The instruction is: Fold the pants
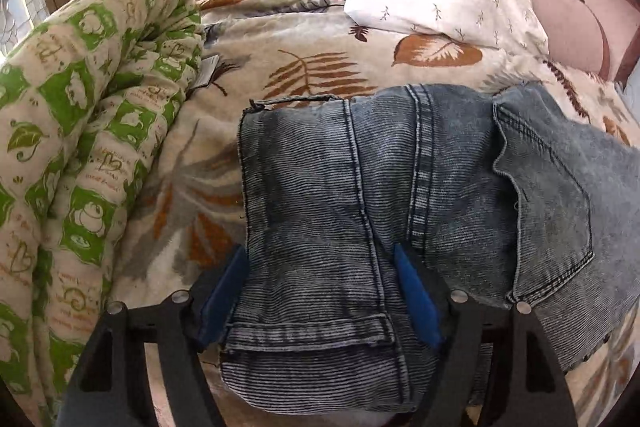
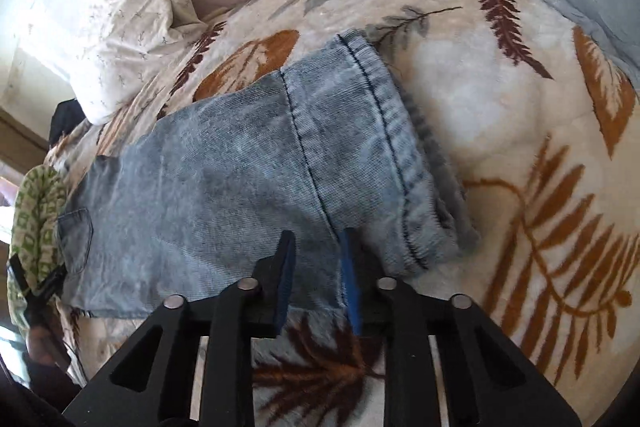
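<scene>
Faded blue stonewashed denim pants (image 1: pixel 400 187) lying half-folded on leaf-patterned fleece bedspread (image 2: pixel 500 107), thick, limp, probably weighty: left gripper (image 1: pixel 320 291) spread wide astride waistband, right gripper (image 2: pixel 316 267) part-open over leg edge; doubled hems judged best holds

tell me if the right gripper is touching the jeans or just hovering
Touching. In the right wrist view the right gripper has its blue fingers straddling the near edge of the jeans, with denim running between them.
</scene>
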`<state>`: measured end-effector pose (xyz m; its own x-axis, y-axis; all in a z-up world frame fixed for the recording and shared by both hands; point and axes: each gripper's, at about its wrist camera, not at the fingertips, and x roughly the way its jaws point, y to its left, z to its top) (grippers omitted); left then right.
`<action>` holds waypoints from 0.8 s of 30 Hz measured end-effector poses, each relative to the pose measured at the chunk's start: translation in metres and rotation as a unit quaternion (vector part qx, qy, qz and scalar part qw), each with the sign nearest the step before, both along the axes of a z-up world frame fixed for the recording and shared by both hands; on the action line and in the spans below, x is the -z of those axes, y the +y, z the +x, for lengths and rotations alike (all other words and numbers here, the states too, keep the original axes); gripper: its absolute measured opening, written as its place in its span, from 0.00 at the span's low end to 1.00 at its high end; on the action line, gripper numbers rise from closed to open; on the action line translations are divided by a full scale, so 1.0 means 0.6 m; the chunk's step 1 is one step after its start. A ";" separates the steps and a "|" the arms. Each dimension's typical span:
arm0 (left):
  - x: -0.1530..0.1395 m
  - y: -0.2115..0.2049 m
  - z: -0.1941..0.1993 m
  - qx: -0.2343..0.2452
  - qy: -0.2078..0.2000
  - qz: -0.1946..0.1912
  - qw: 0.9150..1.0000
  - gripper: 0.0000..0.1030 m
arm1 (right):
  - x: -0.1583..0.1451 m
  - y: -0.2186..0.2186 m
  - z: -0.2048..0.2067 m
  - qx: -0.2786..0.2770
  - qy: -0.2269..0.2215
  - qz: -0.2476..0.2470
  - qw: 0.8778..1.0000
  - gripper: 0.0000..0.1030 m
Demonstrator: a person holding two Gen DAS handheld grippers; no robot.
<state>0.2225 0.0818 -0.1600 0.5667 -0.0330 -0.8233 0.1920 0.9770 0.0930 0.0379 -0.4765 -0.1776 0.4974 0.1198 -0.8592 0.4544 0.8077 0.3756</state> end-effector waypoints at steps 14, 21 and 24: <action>-0.107 -0.112 -0.086 0.089 -0.066 -0.036 0.993 0.78 | -0.075 -0.046 -0.143 0.150 -0.166 0.098 0.970 0.49; -0.163 -0.329 -0.064 0.235 -0.030 -0.053 0.970 0.87 | -0.016 -0.053 -0.131 0.182 -0.142 0.178 0.957 0.49; -0.163 -0.440 -0.056 0.305 -0.011 -0.034 0.952 0.88 | 0.004 -0.065 -0.126 0.199 -0.145 0.195 0.950 0.52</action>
<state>0.1887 -0.1822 -0.0622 0.4423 -0.4139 -0.7957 0.7244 0.6879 0.0449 -0.0378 -0.5155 -0.1802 0.7792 0.1534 -0.6077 0.5255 0.3687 0.7668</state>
